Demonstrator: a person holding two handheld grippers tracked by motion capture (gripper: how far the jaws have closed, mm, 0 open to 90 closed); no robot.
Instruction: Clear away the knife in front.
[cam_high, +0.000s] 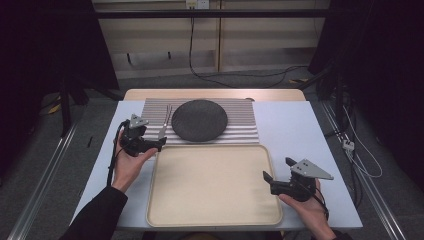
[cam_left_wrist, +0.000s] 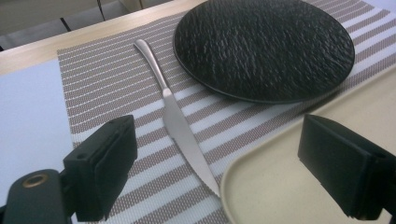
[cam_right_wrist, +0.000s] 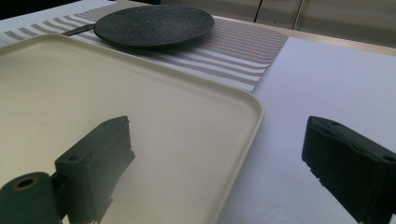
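Left gripper (cam_high: 159, 144): held at the left edge of the striped grey-and-white woven placemat (cam_high: 240, 127), jaws spread apart, gripping nothing. The slim silver metal table knife (cam_left_wrist: 175, 114) lies flat on the placemat just ahead of these jaws, between them in the left gripper view, blade tip near the rim of the cream rectangular plastic tray (cam_high: 215, 220). The round black textured plate (cam_high: 199, 120) sits just right of the knife, apart from it. Right gripper (cam_high: 278, 169): over the tray's right edge, jaws apart, empty, well away from the knife.
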